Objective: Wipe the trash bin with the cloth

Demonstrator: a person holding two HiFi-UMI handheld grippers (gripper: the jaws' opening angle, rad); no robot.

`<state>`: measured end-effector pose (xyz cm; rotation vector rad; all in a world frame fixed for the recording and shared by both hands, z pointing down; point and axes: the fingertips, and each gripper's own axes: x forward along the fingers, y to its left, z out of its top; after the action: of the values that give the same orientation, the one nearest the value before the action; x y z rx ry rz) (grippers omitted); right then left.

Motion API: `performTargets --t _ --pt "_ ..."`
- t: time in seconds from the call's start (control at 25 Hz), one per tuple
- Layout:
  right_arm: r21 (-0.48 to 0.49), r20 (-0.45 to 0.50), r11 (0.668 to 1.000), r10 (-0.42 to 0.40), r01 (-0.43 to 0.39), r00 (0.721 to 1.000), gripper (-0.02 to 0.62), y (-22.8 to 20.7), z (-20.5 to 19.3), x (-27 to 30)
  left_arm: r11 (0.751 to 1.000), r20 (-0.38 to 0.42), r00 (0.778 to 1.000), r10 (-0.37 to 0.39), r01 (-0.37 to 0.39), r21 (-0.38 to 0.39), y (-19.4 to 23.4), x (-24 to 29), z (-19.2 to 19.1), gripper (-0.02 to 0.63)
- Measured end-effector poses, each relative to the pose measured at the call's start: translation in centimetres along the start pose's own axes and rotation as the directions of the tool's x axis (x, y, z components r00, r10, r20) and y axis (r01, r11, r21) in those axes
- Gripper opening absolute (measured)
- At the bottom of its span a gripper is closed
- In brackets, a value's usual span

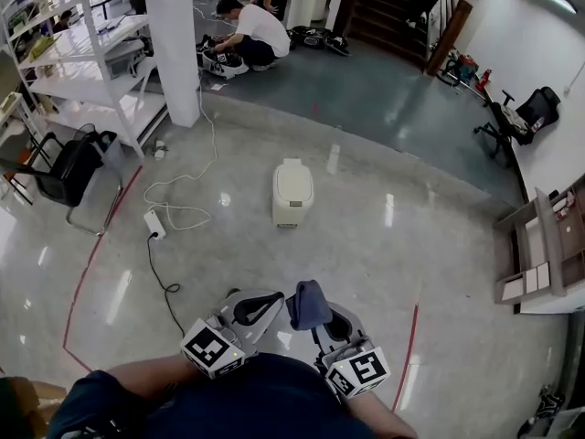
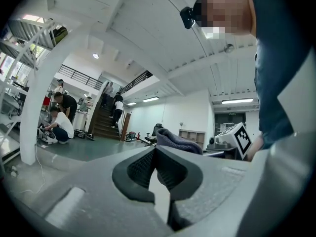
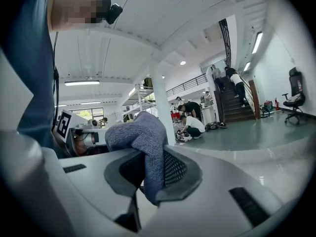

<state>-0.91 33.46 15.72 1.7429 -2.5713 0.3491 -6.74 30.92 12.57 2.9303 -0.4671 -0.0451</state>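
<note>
A white lidded trash bin (image 1: 292,193) stands alone on the glossy floor, well ahead of both grippers. Both grippers are held close to the person's body at the bottom of the head view. My right gripper (image 1: 331,324) is shut on a blue-grey cloth (image 1: 308,305), which bunches up above its jaws. In the right gripper view the cloth (image 3: 140,137) hangs down between the pads of that gripper (image 3: 148,177). Beside it on the left, my left gripper (image 1: 254,308) has its jaws together with nothing between them, which the left gripper view (image 2: 156,171) confirms. There the cloth (image 2: 177,141) shows just beyond them.
A white pillar (image 1: 174,44) rises at the far left, with a power strip and cables (image 1: 155,223) on the floor near it. A black chair (image 1: 69,167) and white racks (image 1: 82,53) stand left, wooden shelves (image 1: 539,254) right. A person (image 1: 254,31) crouches far behind the bin.
</note>
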Motion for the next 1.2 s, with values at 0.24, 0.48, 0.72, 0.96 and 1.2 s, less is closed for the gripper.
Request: performTargets --t 0.24,0.48,0.72,0.96,1.2 --pt "0.004 -0.024 0.998 -0.068 0.068 0.997 0.054 -6.5 2.4 11.4 0.998 -0.001 0.998 -0.059 0.059 0.013 11.9 6.1 2.3 -0.006" --pt "0.002 -0.024 0.993 -0.115 0.115 0.993 0.054 -12.2 4.6 20.4 0.997 -0.011 0.997 -0.079 0.079 0.022 21.3 11.2 3.5 -0.006" --pt "0.027 -0.028 0.996 -0.088 0.088 0.996 0.054 -17.9 4.8 24.1 1.000 -0.033 0.999 -0.013 0.013 -0.012 25.6 16.2 2.9 -0.006" --pt "0.052 -0.063 0.999 0.019 -0.015 0.998 0.054 -23.8 3.2 25.2 0.995 -0.070 0.993 0.093 -0.095 -0.028 26.1 21.0 0.5 -0.006" --pt "0.039 -0.109 0.997 0.069 -0.065 0.992 0.054 -29.7 -0.5 28.4 0.980 -0.058 0.979 0.195 -0.197 -0.028 30.0 24.8 -3.5 -0.006"
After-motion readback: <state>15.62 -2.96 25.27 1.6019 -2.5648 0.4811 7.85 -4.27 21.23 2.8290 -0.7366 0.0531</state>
